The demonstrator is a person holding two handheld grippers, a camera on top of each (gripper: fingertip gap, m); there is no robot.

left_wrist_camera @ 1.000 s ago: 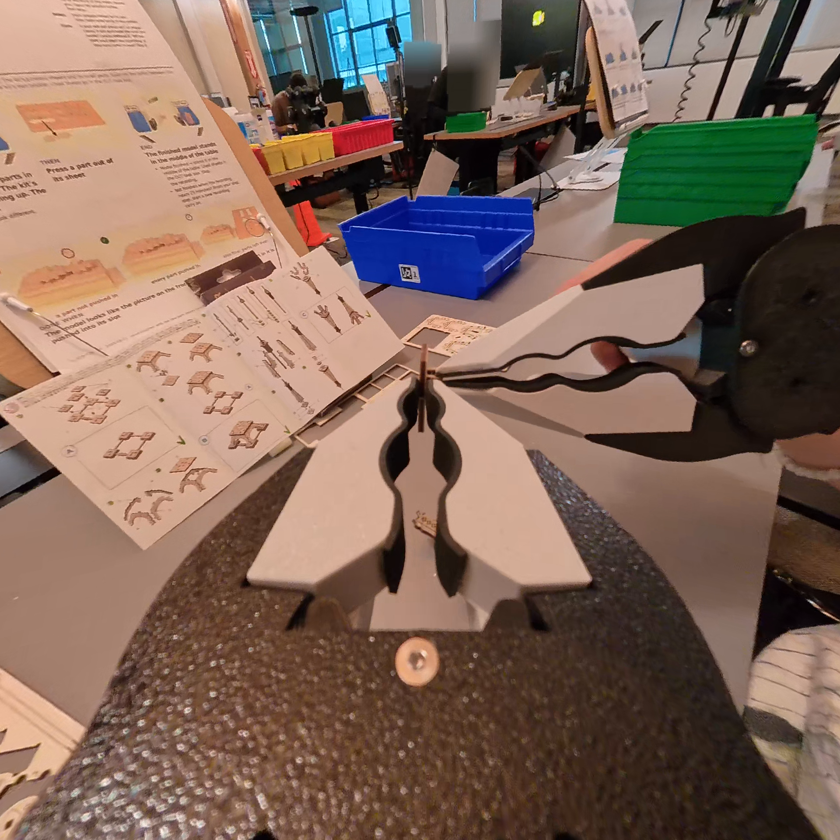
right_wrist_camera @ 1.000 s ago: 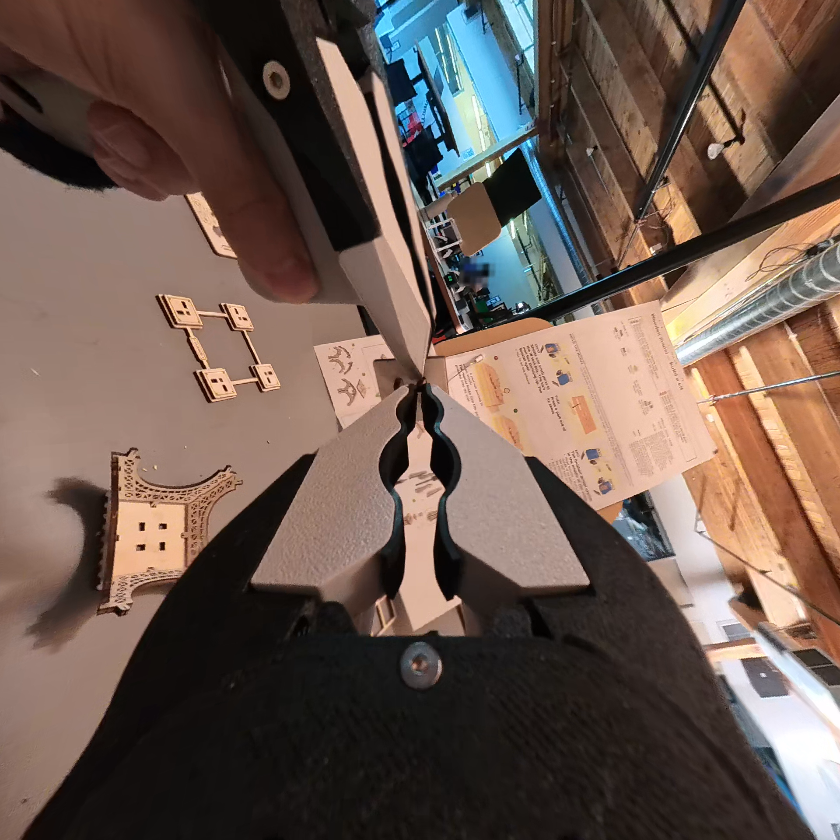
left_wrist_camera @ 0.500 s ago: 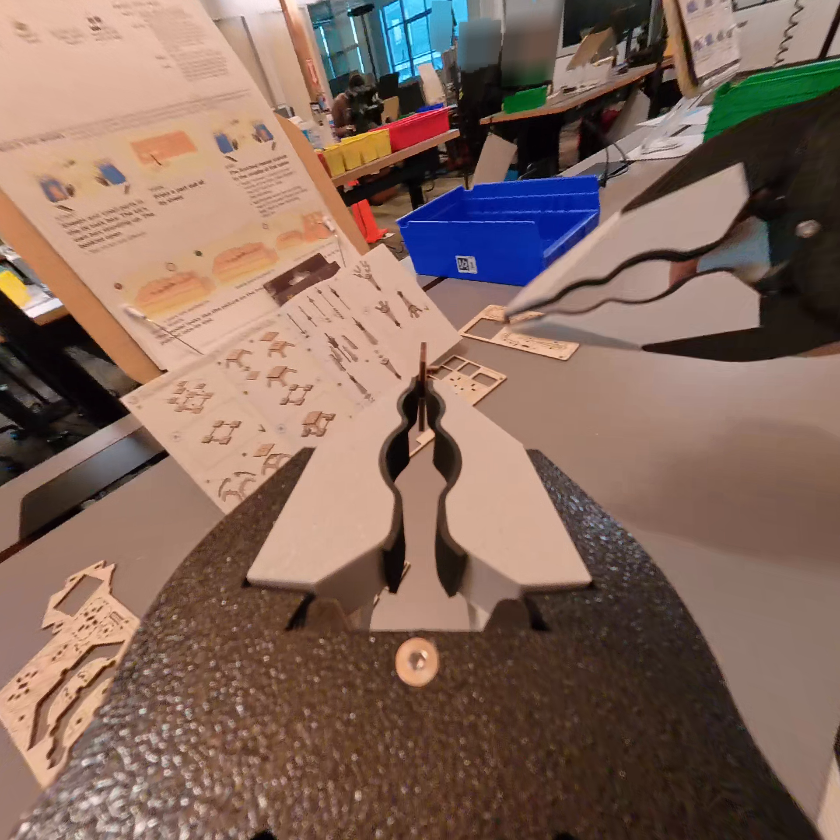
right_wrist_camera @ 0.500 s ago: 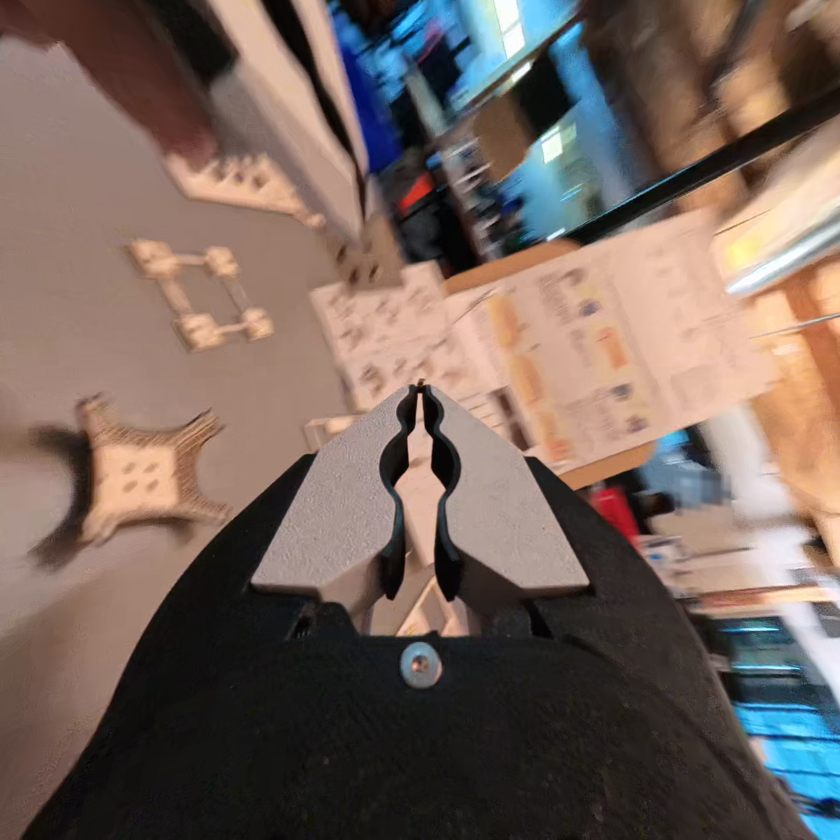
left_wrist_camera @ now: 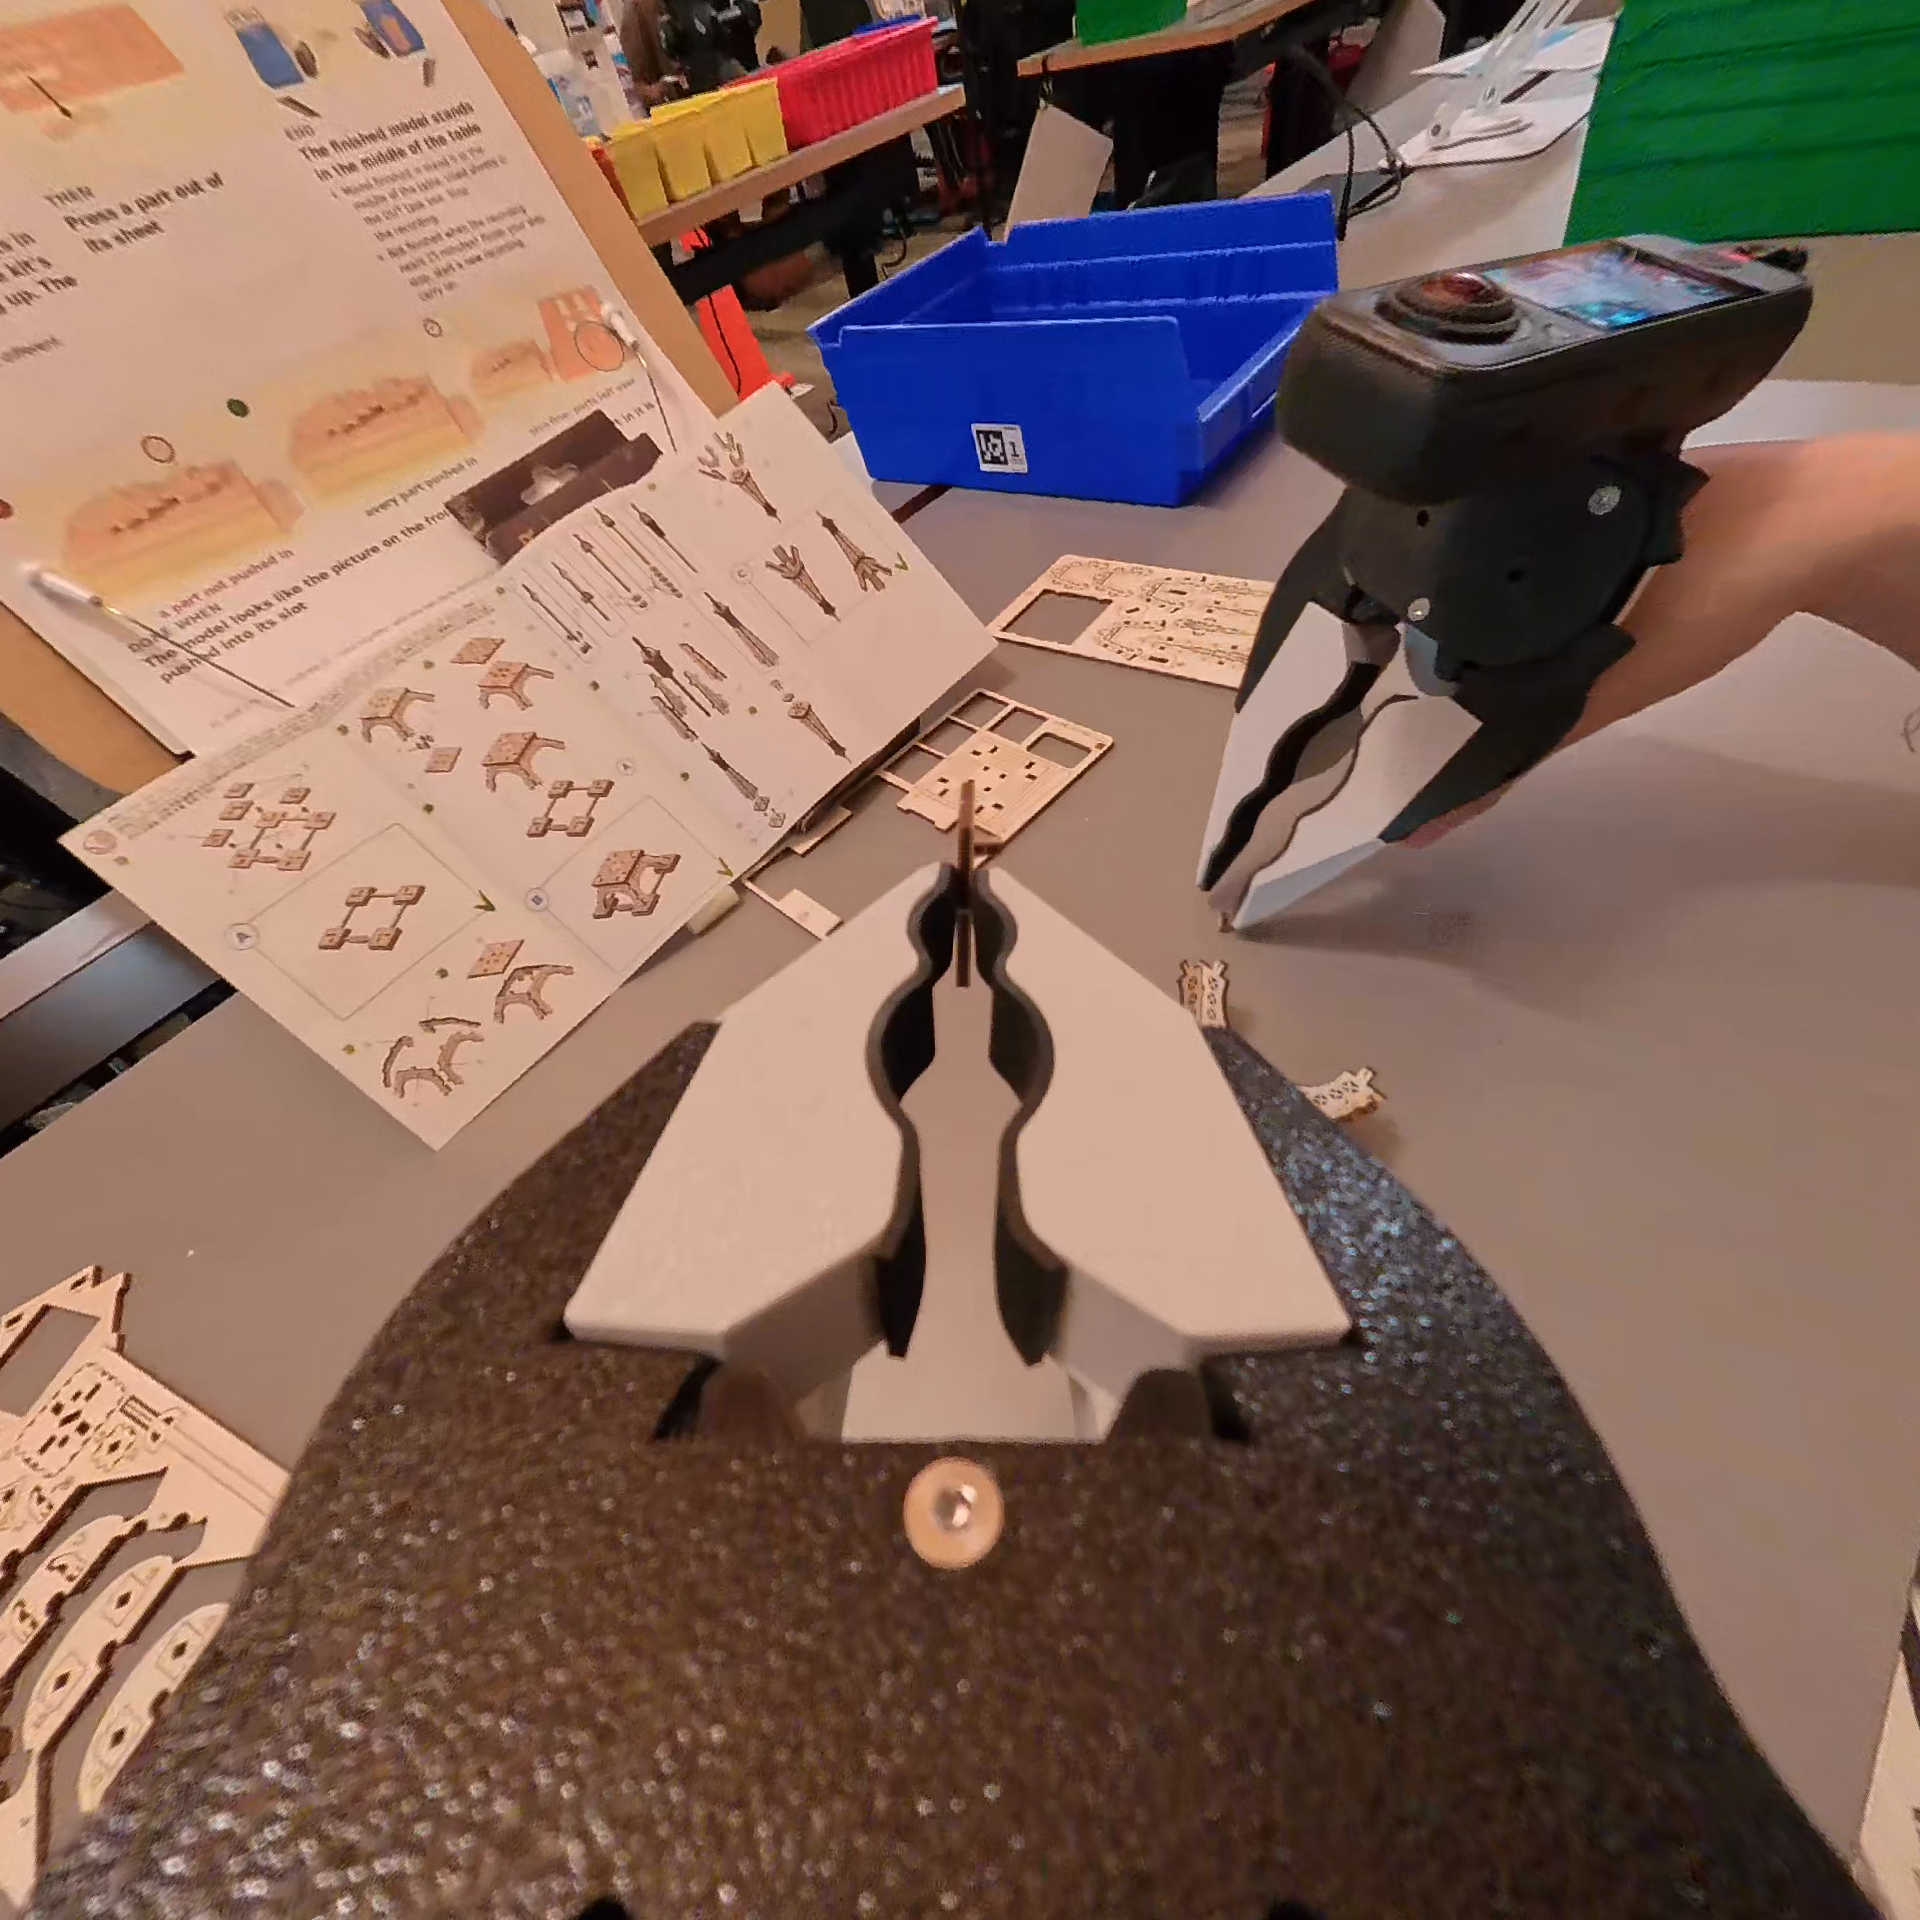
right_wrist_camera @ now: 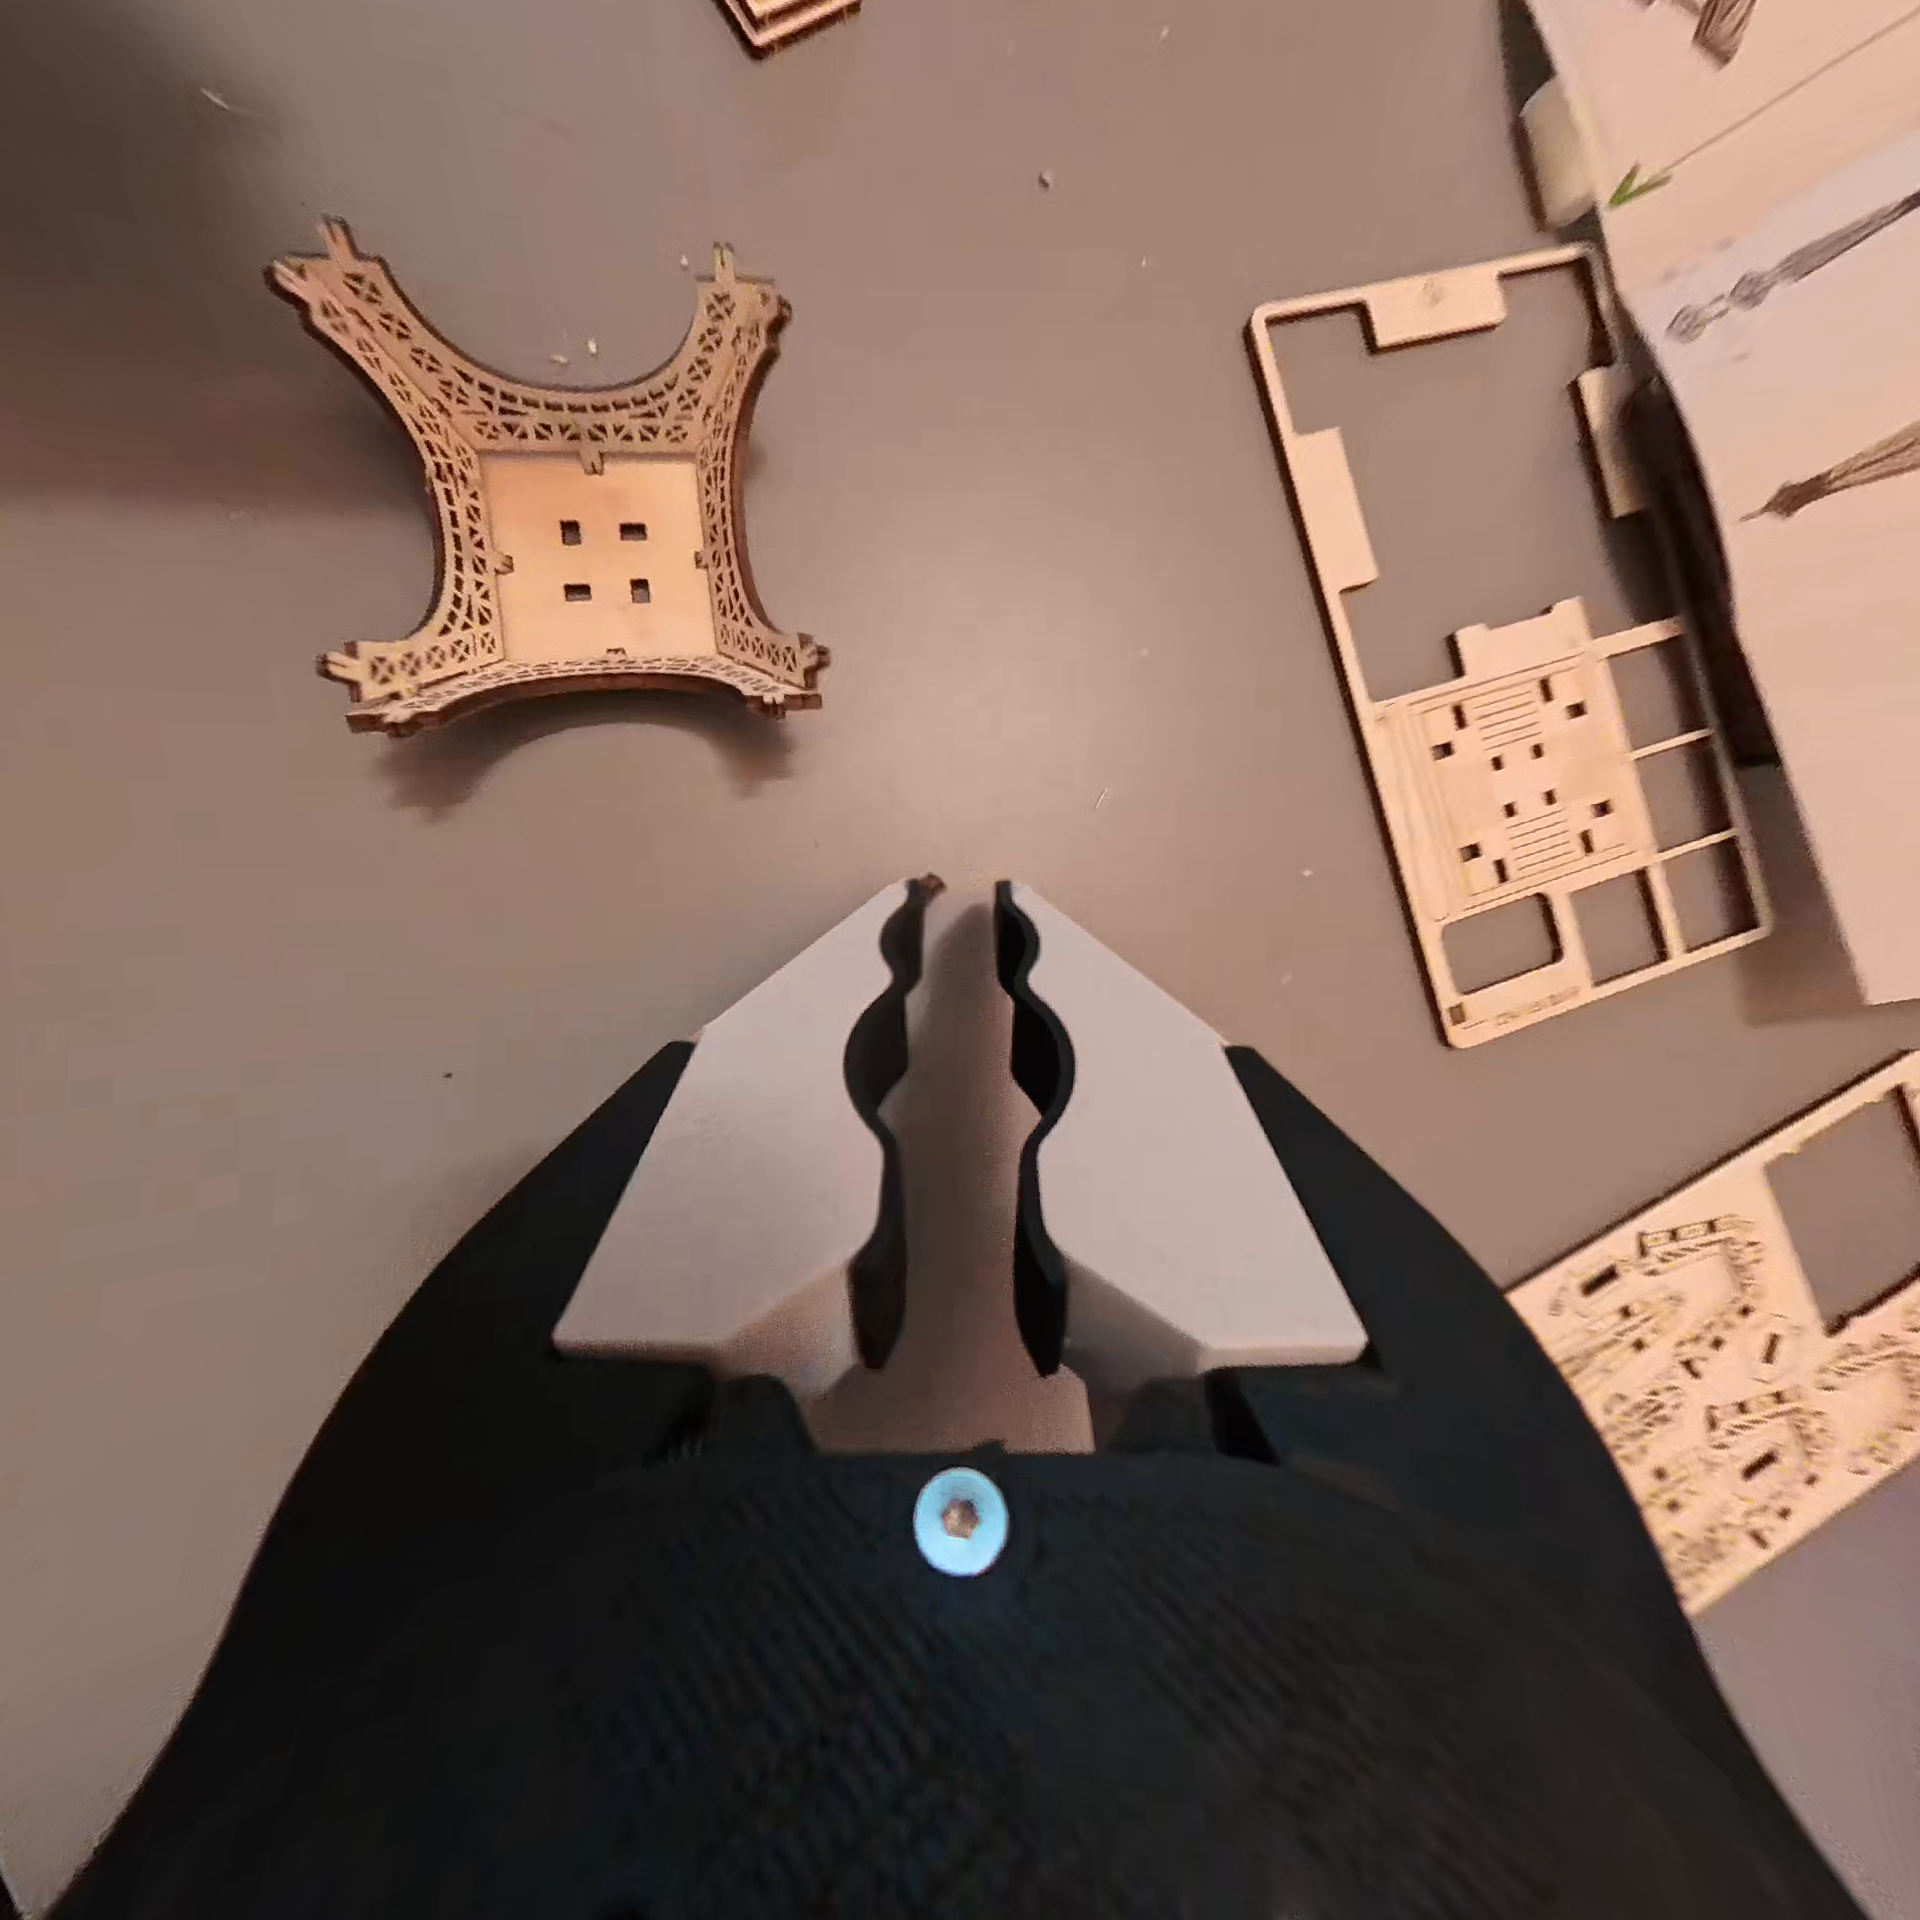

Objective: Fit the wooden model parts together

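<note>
My left gripper (left_wrist_camera: 964, 883) is shut on a thin wooden part (left_wrist_camera: 965, 831), seen edge-on and sticking up past the fingertips. My right gripper (right_wrist_camera: 958, 888) points down at the grey table with its jaws a narrow gap apart; a tiny brown wood bit (right_wrist_camera: 928, 885) sits at its left fingertip. It also shows in the left wrist view (left_wrist_camera: 1231, 914), tips just above the table, held by a hand. The assembled wooden tower base (right_wrist_camera: 561, 540) lies on the table ahead and left of the right gripper.
A punched-out wooden sheet (right_wrist_camera: 1507, 665) and another parts sheet (right_wrist_camera: 1766, 1299) lie to the right. Two small loose pieces (left_wrist_camera: 1205, 992) lie near the right gripper. An open instruction booklet (left_wrist_camera: 540, 790), a propped poster (left_wrist_camera: 260, 312) and a blue bin (left_wrist_camera: 1081, 374) stand behind. My hands' fingertips stand some 20 cm from each other.
My right gripper left the part held by my left gripper, swung down toward the table and opened slightly. My left gripper still holds the thin part.
</note>
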